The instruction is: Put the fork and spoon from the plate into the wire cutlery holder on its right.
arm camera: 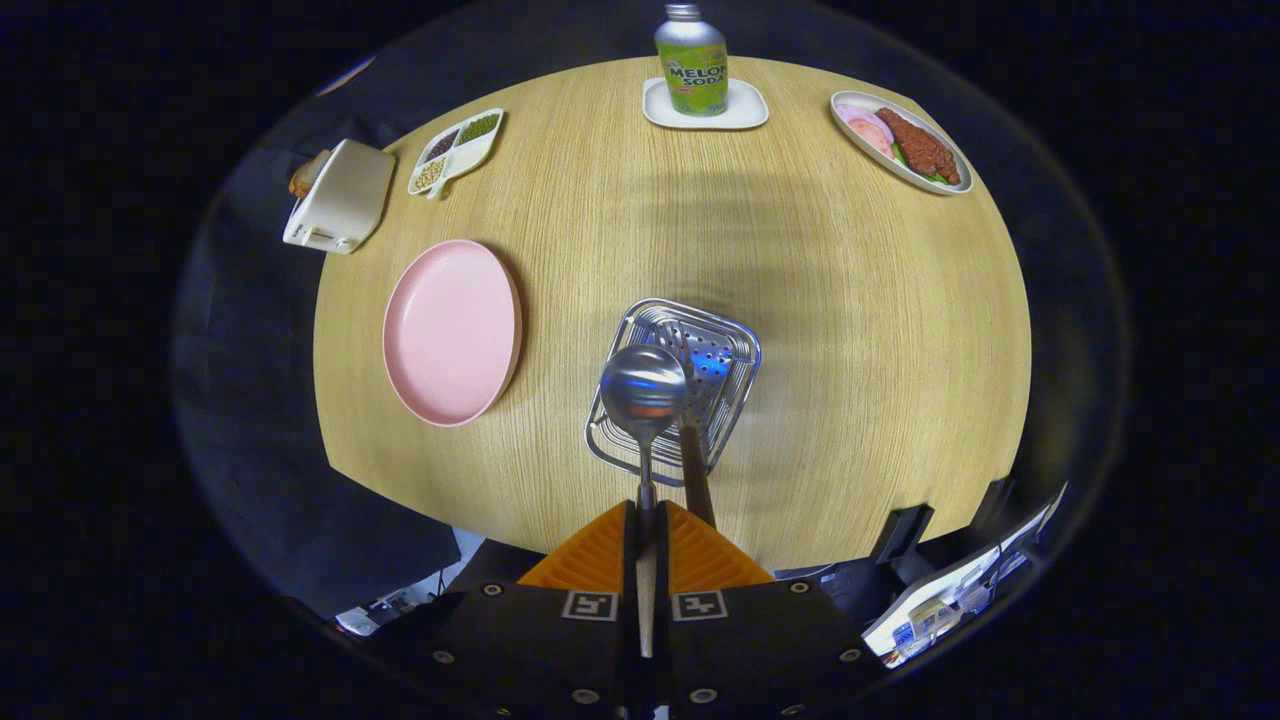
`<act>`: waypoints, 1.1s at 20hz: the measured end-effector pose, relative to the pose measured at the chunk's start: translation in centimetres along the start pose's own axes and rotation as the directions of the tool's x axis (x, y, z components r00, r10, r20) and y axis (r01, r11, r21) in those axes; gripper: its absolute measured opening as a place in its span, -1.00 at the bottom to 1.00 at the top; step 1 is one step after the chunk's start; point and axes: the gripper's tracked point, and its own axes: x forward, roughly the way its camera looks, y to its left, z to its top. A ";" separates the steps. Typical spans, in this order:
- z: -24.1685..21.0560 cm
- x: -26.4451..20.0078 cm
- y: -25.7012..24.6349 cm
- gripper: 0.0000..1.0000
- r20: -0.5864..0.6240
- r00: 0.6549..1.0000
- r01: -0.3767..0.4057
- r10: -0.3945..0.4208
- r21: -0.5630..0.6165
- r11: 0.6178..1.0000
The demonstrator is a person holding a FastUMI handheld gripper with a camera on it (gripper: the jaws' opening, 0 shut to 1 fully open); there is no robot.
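— One piece of cutlery is in the gripper [646, 540]: a shiny steel spoon with a wooden handle [642, 392], its stem clamped between both fingers, bowl hovering over the square wire cutlery holder [720, 345].

— And the fork?

— A brown handle [695, 478] leans out of the holder's near side; I judge that's the fork, already in. The round pink plate [452, 330] near the tabletop's left edge lies bare.

— So how should the drop go?

— Probably tip the spoon so one end points into the basket's opening, beside that handle rather than onto it, lower until it's inside the rim, then let go. Releasing high risks it bouncing off the wire edge onto the wood.
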 end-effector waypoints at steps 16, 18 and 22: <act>5.4 -1.3 0.8 -0.43 0.203 0.979 -0.049 0.028 0.103 0.993; 6.7 -2.6 1.2 -0.29 0.284 0.958 -0.070 0.036 0.112 0.991; 9.1 -6.1 1.9 0.24 0.471 0.882 -0.079 0.028 0.090 0.993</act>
